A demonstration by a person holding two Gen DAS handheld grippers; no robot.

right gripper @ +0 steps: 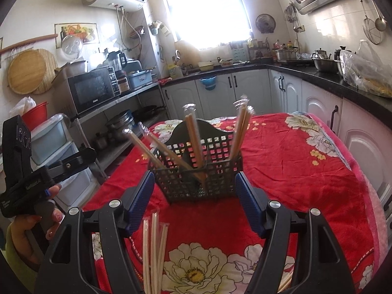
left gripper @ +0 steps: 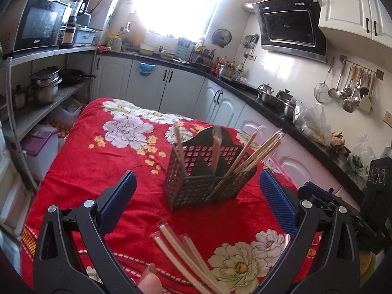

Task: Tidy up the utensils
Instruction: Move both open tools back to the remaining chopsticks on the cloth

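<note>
Both tools empty, jaws apart: left tool [left gripper: 196, 196], right tool [right gripper: 193, 203]. Loose chopsticks [right gripper: 154, 252] lie on the red cloth [right gripper: 306, 183] just below them; the basket [right gripper: 196, 169] beyond already holds several. Suggest dropping lower, pinching one wrapped pair mid-length, and keeping it level.

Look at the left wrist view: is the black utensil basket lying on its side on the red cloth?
No: the black utensil basket stands upright on the red cloth, with wrapped chopsticks sticking up out of its compartments.

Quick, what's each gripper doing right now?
Left gripper: jaws open, holding nothing.
Right gripper: jaws open, holding nothing.
</note>
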